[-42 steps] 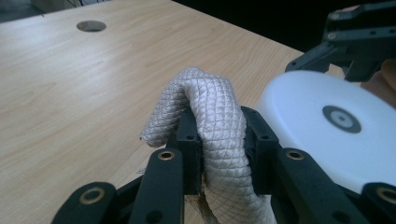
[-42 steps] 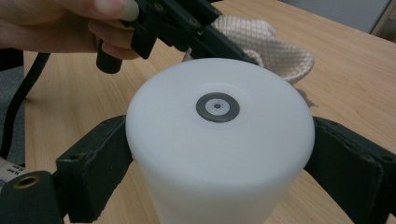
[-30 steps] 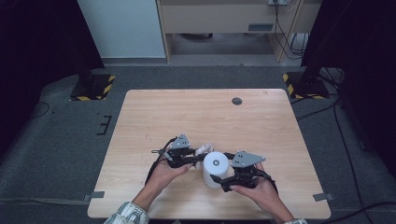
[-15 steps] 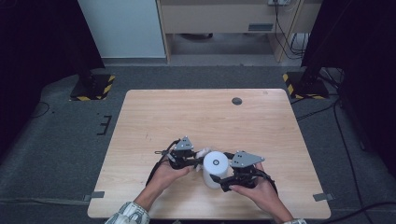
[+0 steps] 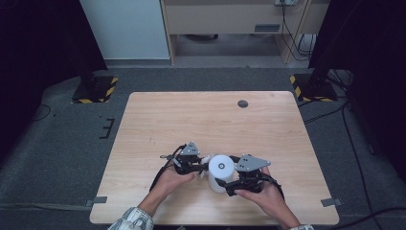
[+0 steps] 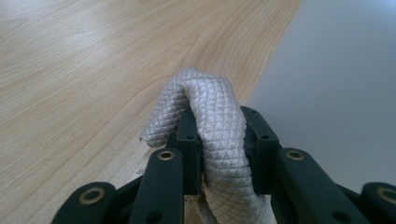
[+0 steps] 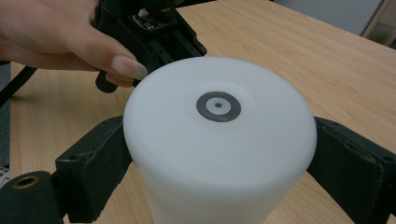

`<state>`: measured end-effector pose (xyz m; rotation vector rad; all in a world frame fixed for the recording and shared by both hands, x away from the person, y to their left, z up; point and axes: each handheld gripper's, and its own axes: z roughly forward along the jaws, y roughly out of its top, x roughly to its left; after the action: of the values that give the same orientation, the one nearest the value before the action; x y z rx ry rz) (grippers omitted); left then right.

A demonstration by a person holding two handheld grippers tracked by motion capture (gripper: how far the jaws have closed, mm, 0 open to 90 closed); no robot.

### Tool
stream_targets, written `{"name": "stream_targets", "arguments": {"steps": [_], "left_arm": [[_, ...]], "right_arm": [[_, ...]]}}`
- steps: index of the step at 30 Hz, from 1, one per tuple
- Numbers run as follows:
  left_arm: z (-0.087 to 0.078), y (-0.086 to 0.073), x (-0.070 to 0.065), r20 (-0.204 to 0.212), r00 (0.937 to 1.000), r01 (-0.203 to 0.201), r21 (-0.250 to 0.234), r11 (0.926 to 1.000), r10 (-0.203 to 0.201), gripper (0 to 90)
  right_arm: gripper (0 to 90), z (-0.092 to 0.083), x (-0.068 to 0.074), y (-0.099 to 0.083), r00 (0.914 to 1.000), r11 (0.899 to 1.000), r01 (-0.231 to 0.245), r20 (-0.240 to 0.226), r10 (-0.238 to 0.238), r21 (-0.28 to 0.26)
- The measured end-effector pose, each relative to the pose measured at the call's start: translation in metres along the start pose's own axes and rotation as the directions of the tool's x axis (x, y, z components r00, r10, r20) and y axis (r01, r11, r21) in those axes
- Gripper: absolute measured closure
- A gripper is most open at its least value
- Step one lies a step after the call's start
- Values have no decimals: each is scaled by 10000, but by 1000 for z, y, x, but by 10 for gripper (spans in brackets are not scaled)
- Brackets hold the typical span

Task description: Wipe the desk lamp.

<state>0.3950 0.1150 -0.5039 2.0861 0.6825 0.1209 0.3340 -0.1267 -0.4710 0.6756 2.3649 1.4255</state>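
Roll: white paper roll (image 5: 220, 172) stands upright on the surface (image 5: 210, 120), near your edge, between your two hands; its top with the small grey core ring faces up.
Right tool: your right tool (image 5: 229, 181) has its jaws spread wide and clamped on the roll's sides, one pad on each flank, as the right gripper view shows (image 7: 219, 154).
Left tool: your left tool (image 6: 219, 140) is squeezed tight on a folded strip of quilted sheet (image 6: 212, 121), just beside the roll on its left.
Tear risk: if you pull the strip fast or at an angle, it may rip ragged at the pinch rather than come away clean.
Tip risk: the roll is tall and light, I judge; a sideways tug from the left could tilt it in the right grip or drag it across the wood.
Crush risk: press harder with the right jaws and the soft wall may dent, making the sheet bind.
Slip risk: the strip is bunched thick between the left jaws; it could slide out under load.
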Motion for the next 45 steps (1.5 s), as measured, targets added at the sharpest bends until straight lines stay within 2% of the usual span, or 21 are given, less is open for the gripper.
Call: {"name": "stream_targets", "arguments": {"steps": [1, 2, 3, 5, 8, 11, 13, 18, 23, 24, 27, 31, 33, 36, 37, 42, 45], "left_arm": [[-4, 3, -1, 36, 10000, 83, -259, 9996, -83, 711], [-4, 3, -1, 36, 10000, 83, -259, 9996, -83, 711], [-12, 9, -2, 137, 9998, 182, -730, 9972, -173, 711], [-17, 13, -2, 195, 9997, 141, -967, 9952, -122, 711], [-15, 12, -1, 199, 9997, 181, -868, 9961, -164, 710], [-3, 2, 0, 63, 10000, -19, -148, 9999, 20, 711], [-2, 1, 0, 78, 10000, 33, -112, 9999, -32, 711], [-9, 8, 0, 121, 9999, 44, -507, 9987, -38, 711], [-14, 11, 2, 70, 10000, 1, -699, 9976, 4, 710], [-16, 12, 2, 78, 10000, -43, -715, 9974, 49, 710], [-19, 16, 2, 187, 9998, 14, -915, 9958, 3, 710], [-21, 22, 1, 199, 9996, -182, -1004, 9948, 203, 710], [-23, 27, 1, 287, 9995, -95, -1217, 9925, 131, 710], [-24, 32, 1, 320, 9994, -93, -1377, 9904, 139, 710], [-24, 33, 1, 364, 9990, -191, -1340, 9908, 242, 709], [-20, 29, 4, 513, 9986, -64, -1292, 9916, 131, 710], [-16, 28, 4, 591, 9981, -122, -1266, 9919, 199, 710]], "right_arm": [[95, 0, 0, 0, 10000, 10000, -1, 44, 1, 7], [95, 0, 0, 0, 10000, 10000, -1, 44, 1, 7], [95, 0, -1, 0, 10000, 10000, -12, 77, 12, 2], [94, -1, -2, 0, 9999, 10000, -31, 104, 31, 3], [95, 0, -2, 0, 9999, 10000, -49, 125, 49, 4], [94, 0, -2, 0, 9999, 10000, -53, 138, 53, 5], [95, 0, -2, 0, 9999, 10000, -45, 152, 45, 11], [94, 0, -3, -1, 9998, 10000, -87, 201, 88, -13], [90, -3, -3, 0, 9995, 9999, -158, 263, 159, -47], [53, -5, -4, -1, 9986, 9993, -377, 365, 377, -19], [44, -8, -4, -2, 9978, 9988, -488, 458, 487, 24], [63, -9, -2, -1, 9981, 9992, -389, 469, 389, -2], [102, -7, 0, -1, 9986, 9997, -257, 464, 257, -3], [101, -6, 1, -1, 9985, 9998, -222, 503, 221, 12], [102, -6, 1, 0, 9984, 9998, -193, 532, 193, 2], [105, -7, 1, 0, 9985, 9999, -130, 537, 130, 2], [105, -7, 1, 0, 9985, 10000, -99, 537, 99, -6]]}}
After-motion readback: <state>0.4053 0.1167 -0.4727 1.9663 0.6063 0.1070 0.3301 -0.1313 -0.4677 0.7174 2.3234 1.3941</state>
